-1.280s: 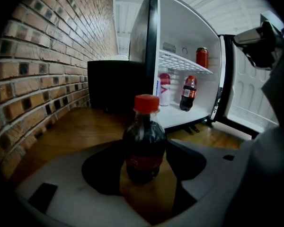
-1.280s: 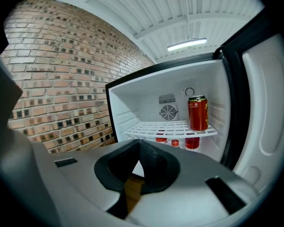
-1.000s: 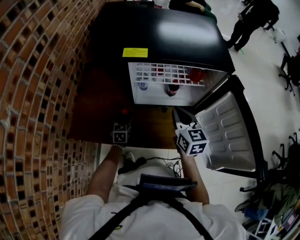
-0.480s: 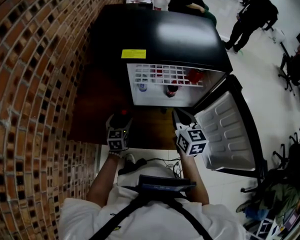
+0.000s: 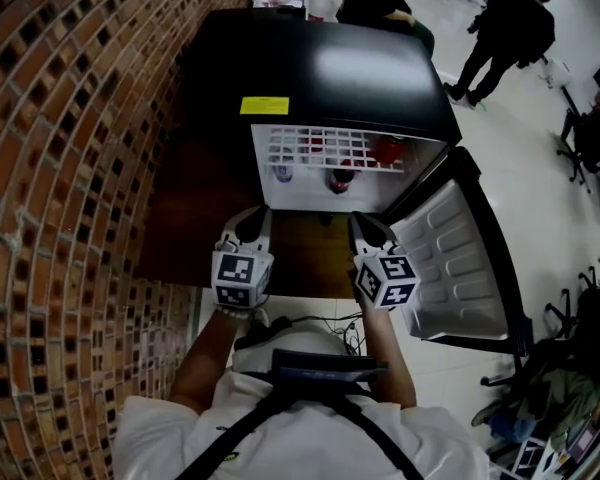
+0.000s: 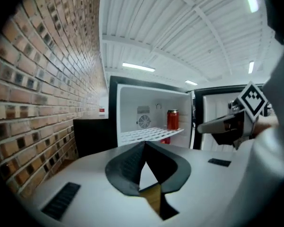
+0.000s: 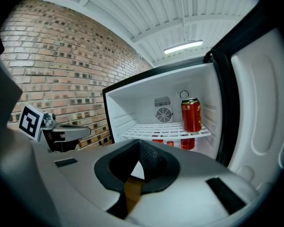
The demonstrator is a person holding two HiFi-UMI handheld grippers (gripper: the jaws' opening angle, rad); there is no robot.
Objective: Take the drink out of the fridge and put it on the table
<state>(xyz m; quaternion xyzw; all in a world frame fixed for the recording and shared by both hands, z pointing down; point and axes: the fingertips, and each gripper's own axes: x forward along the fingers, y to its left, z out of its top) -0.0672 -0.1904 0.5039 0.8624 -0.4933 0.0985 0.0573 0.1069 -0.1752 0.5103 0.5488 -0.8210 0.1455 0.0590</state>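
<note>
While both grippers hang in front of the open fridge (image 5: 320,68), neither holds anything. The left gripper (image 5: 250,223) has its jaws closed tip to tip, with only a thin sliver of light showing behind the dark pads (image 6: 128,167). The right gripper (image 5: 365,226) has its jaws shut the same way, with nothing between them. In the head view the two sit side by side but apart, left at 9 o'clock of right, over a brown wooden surface (image 5: 300,258). Each shows in the other's view: the right one at 3 o'clock in the left gripper view, the left one at 9 o'clock in the right gripper view.

The drink, a red can (image 7: 191,115), stands upright on the white wire shelf (image 7: 156,131) inside the fridge, at the shelf's right end near the hinge side. It lies at about 1 o'clock of the right gripper and well apart from both grippers. A round fan grille (image 7: 164,114) sits on the back wall at 9 o'clock of the can. More drinks (image 5: 342,180) stand under the shelf; what they are is hard to tell.

The door (image 5: 460,263) is swung wide toward 4 o'clock, its white inner lining facing up. A yellow label (image 5: 264,105) sits on the black fridge top near the front edge. A brick wall (image 5: 60,168) runs along 9 o'clock. People (image 5: 510,28) stand on the pale floor at 1 o'clock, beyond the fridge.
</note>
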